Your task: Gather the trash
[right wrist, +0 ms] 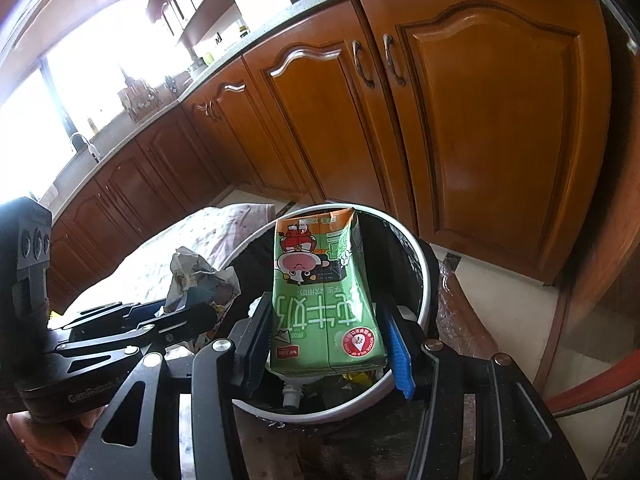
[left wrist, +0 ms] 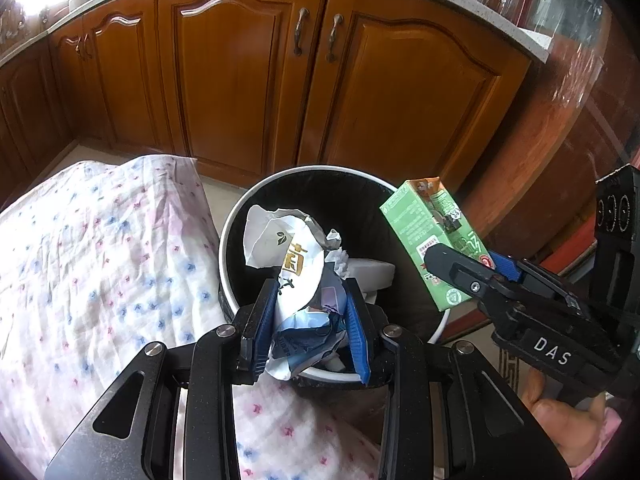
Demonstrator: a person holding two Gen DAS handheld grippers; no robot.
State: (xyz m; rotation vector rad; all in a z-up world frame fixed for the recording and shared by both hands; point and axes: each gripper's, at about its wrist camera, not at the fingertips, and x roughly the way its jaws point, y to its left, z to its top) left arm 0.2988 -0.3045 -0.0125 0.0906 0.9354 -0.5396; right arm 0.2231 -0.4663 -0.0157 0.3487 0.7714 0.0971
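Glossy wooden cabinets [left wrist: 248, 80] under a pale countertop [right wrist: 280, 12], bright window [right wrist: 80, 76], tiled floor [right wrist: 504, 292].

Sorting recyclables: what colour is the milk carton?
Green with an orange top, the milk carton shows best in the right wrist view.

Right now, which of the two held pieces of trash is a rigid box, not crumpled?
The green milk carton in the right gripper; it keeps flat faces and square edges, whereas the left gripper clamps a crumpled white wrapper.

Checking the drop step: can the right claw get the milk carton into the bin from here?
Probably yes: the right claw holds the milk carton over the bin, with nothing between them; the left claw with its crumpled wrapper stays beside it.
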